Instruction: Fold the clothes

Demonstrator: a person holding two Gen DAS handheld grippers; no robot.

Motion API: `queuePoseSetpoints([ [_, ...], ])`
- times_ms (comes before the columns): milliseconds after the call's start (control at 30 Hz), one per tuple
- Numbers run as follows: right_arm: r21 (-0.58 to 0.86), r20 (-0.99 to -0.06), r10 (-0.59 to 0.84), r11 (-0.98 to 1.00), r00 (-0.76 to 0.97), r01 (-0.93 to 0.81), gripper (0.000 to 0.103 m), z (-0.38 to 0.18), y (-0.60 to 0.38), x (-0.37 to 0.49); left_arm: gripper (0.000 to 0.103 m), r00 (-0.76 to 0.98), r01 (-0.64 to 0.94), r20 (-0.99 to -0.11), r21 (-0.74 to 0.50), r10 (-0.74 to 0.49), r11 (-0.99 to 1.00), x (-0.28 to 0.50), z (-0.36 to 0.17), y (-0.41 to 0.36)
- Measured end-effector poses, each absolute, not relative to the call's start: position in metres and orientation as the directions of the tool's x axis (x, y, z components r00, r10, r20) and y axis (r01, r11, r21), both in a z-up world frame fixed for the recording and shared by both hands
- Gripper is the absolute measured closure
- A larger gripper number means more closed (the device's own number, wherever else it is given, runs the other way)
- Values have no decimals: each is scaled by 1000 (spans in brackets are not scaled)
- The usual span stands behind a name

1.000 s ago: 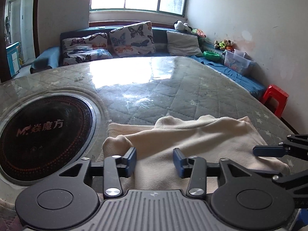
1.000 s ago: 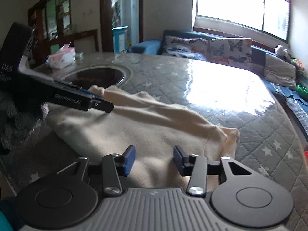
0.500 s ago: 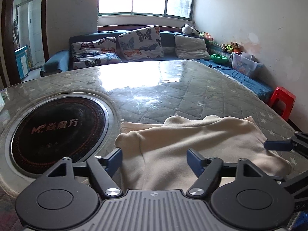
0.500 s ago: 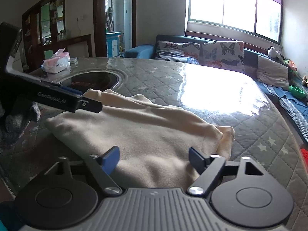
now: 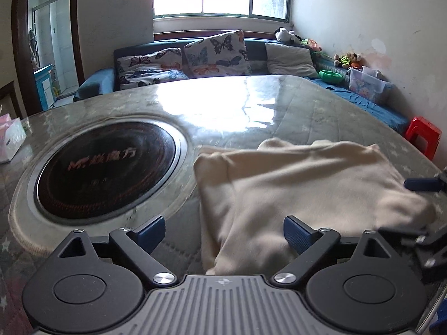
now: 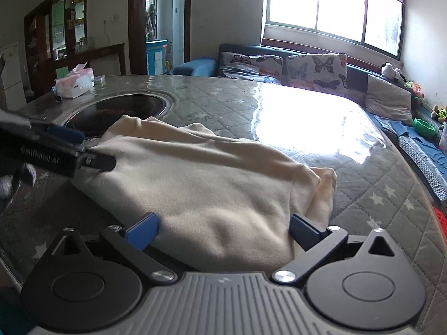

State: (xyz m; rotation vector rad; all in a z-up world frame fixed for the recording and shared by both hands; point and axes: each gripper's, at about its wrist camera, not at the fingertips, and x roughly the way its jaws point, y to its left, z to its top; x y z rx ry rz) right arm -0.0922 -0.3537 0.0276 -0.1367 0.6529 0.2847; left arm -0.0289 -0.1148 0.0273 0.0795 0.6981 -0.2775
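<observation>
A cream garment (image 5: 301, 184) lies folded on the quilted, glass-topped table (image 5: 251, 106). My left gripper (image 5: 223, 231) sits over the garment's near left corner. Its jaws are opening wide, and the cloth edge lies between the blue pads without touching them. My right gripper (image 6: 223, 230) straddles the near right edge of the garment (image 6: 212, 184). Its jaws are also opening, with the pads clear of the cloth. In the right wrist view the left gripper (image 6: 81, 148) shows at the garment's left side. In the left wrist view the right gripper (image 5: 421, 212) shows at the right edge.
A round black cooktop (image 5: 106, 167) is set into the table left of the garment. A tissue pack (image 6: 74, 83) lies beyond it. A sofa with butterfly pillows (image 5: 212, 55) runs behind the table, and a red stool (image 5: 423, 136) stands at the right.
Both grippers' jaws have spread from half closed to wide over the garment's near edge. The left gripper has shifted left, so the cooktop now fills more of its view.
</observation>
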Motion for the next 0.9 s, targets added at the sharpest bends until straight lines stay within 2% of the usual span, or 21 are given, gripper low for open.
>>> queuePoseSetpoints([
  [233,-53,-576,211,954,790,-294,0,41,-347,-88,6,752,280,-616,-25,-235,960,-34,36,-113],
  [433,-63,-616,212,947,759,-316,0,27,-334,-77,5,740,278,-637,-4,-216,961,-37,24,-114],
  [667,-88,-566,225,940,793,-330,0,43,-328,-80,4,761,268,-613,3,-210,963,-41,34,-110],
  [900,-118,-607,248,912,755,-393,0,29,-307,-74,4,749,257,-631,-6,-203,966,-42,31,-104],
])
